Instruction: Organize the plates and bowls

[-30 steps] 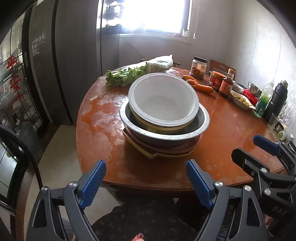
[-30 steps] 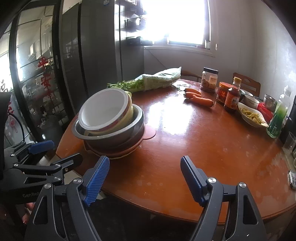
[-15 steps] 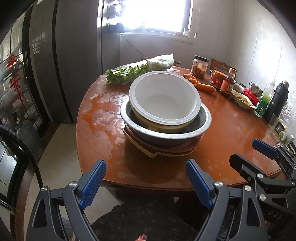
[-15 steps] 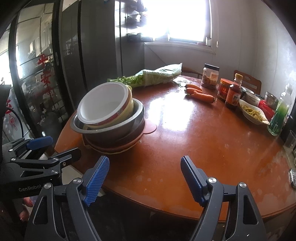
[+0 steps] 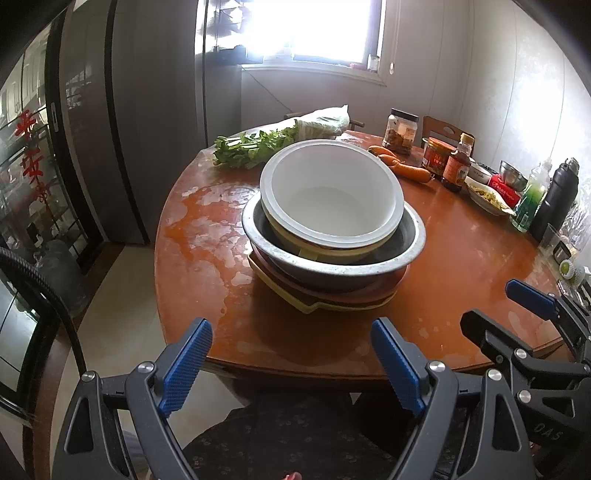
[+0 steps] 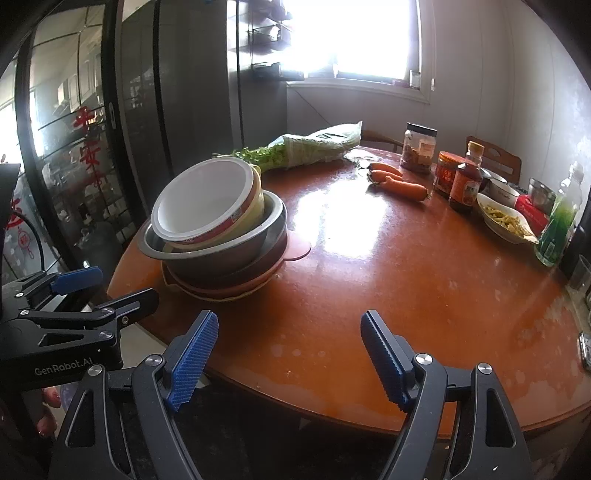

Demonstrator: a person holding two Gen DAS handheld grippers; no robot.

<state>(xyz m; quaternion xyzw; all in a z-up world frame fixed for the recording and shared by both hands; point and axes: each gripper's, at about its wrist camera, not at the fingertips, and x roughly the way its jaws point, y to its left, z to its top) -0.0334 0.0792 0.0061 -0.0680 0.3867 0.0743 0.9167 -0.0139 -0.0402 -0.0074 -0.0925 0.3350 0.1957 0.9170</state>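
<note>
Blue ribbed pads line both tools nearest the cameras: the left gripper [image 5: 291, 363] has its jaws spread wide with nothing between them, poised off the near edge of the round orange-brown table [image 5: 461, 273], and the right gripper [image 6: 290, 356] stands likewise spread and empty over the table's near rim. Each tool also shows at the side of the other's view. Just beyond the left gripper, close to the table's near-left edge, sits the stack: a white bowl [image 5: 332, 195] tilted inside a yellowish bowl [image 5: 332, 253], both nested in a metal basin [image 5: 332, 258], which rests on reddish and pale yellow plates [image 5: 332, 299]. From the right wrist view the same stack lies to the left, the white bowl leaning toward the camera. Farther back lie three carrots [image 6: 399, 182], a bag of leafy greens [image 6: 317, 147], a jar [image 6: 419, 147], a red-lidded tub and a sauce bottle [image 6: 467, 181]. Along the right stand a dish of food [image 6: 504, 219], a green bottle [image 6: 557, 221] and a dark flask [image 5: 556, 195]. Behind everything, a bright window [image 5: 314, 29].
</note>
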